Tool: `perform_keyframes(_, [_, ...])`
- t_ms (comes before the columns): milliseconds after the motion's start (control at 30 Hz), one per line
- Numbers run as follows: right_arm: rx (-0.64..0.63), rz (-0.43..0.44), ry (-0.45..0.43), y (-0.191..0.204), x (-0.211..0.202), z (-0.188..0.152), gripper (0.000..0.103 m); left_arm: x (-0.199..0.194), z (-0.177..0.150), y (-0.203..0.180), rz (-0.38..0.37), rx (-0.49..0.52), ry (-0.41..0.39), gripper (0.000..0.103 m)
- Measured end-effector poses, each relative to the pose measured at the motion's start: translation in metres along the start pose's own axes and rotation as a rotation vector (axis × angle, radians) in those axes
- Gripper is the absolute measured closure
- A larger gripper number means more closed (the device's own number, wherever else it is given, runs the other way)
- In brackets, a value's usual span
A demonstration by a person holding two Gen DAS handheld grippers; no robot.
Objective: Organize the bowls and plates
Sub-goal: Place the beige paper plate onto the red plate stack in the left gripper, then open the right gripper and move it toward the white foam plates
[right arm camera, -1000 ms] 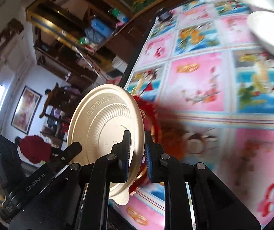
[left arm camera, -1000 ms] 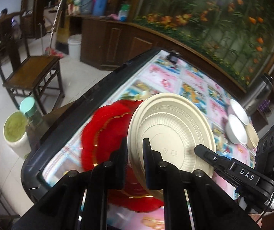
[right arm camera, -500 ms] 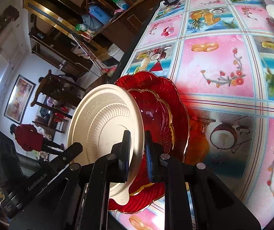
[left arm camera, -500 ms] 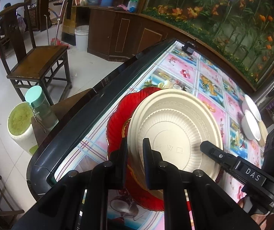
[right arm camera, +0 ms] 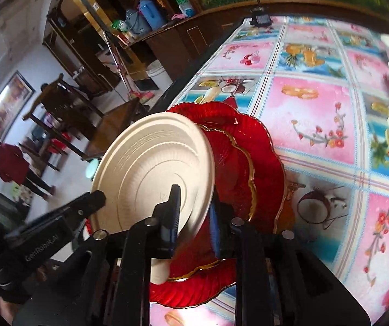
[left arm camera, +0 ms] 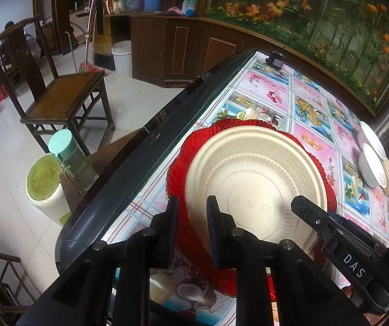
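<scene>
A beige paper plate (left arm camera: 257, 187) is tilted over a stack of red glass plates (left arm camera: 178, 163) near the table's left edge. My left gripper (left arm camera: 191, 206) has its jaws spread a little around the beige plate's near rim. My right gripper (right arm camera: 194, 203) also straddles the rim of the beige plate (right arm camera: 151, 168), with its jaws parted. The red plates (right arm camera: 259, 160) lie flat beneath. The right gripper's body shows in the left wrist view (left arm camera: 338, 239). White and beige bowls (left arm camera: 373, 160) sit at the table's far right.
The table has a patterned pink and blue cloth (right arm camera: 314, 114) and a dark raised edge (left arm camera: 145, 146). A wooden chair (left arm camera: 64, 95), a green-lidded bottle (left arm camera: 69, 154) and a white container (left arm camera: 44, 187) stand left of the table. A small black device (left arm camera: 274, 59) sits at the far end.
The beige plate has tipped down closer to the red plates. Both grippers' jaws have widened from a tight pinch on its rim to a looser gap.
</scene>
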State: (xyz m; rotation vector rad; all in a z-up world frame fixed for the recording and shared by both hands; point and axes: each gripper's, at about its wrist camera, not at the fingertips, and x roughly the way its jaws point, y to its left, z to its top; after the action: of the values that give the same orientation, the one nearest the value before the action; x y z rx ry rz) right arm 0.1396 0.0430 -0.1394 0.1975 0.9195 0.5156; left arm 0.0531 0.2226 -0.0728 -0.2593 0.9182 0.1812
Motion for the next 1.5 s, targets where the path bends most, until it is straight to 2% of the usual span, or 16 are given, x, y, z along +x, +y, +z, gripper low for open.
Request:
perform_keyframes(33, [-0.01,-0.01,-0.007,0.0,-0.002,0.0,0.071,-0.002,0.0,-0.001,0.014,0.006,-0.006,0.077])
perform_keyframes(100, [-0.02,-0.018,-0.025,0.0,-0.007,-0.001,0.067,-0.007,0.001,0.0,0.081,0.016,-0.033,0.047])
perform_keyframes(167, [-0.02,-0.008,-0.04,-0.004,-0.011,0.0,0.067,-0.016,0.002,0.005,0.121,0.018,-0.085,0.034])
perform_keyframes(333, [0.017,0.031,-0.101,-0.016,-0.028,0.003,0.067,-0.036,0.005,0.022,0.12,-0.031,-0.147,0.034])
perform_keyframes(467, [0.073,0.063,-0.181,-0.035,-0.05,0.005,0.055,-0.049,0.009,0.035,0.102,-0.1,-0.198,0.033])
perform_keyframes(700, [0.162,0.008,-0.245,-0.087,-0.079,0.003,0.052,-0.054,0.01,0.028,0.068,-0.133,-0.228,0.029])
perform_keyframes(800, [0.233,-0.025,-0.275,-0.121,-0.094,-0.001,0.045,-0.054,0.009,0.015,0.048,-0.11,-0.22,0.029])
perform_keyframes(900, [0.287,-0.071,-0.31,-0.155,-0.114,-0.007,0.045,-0.054,0.007,-0.005,0.036,-0.066,-0.213,0.029])
perform_keyframes(967, [0.329,-0.106,-0.325,-0.182,-0.128,-0.012,0.038,-0.052,0.005,-0.024,0.017,-0.029,-0.202,0.029])
perform_keyframes(1100, [0.426,-0.141,-0.346,-0.235,-0.158,-0.023,0.038,-0.046,0.002,-0.062,-0.019,0.049,-0.174,0.029])
perform_keyframes(1267, [0.491,-0.168,-0.296,-0.287,-0.183,-0.027,0.038,-0.034,0.001,-0.121,-0.088,0.163,-0.108,0.028])
perform_keyframes(1400, [0.539,-0.116,-0.258,-0.32,-0.196,-0.019,0.038,-0.016,0.006,-0.166,-0.162,0.221,-0.023,0.028])
perform_keyframes(1500, [0.613,-0.012,-0.225,-0.347,-0.197,-0.004,0.038,0.0,0.017,-0.198,-0.19,0.233,0.038,0.028])
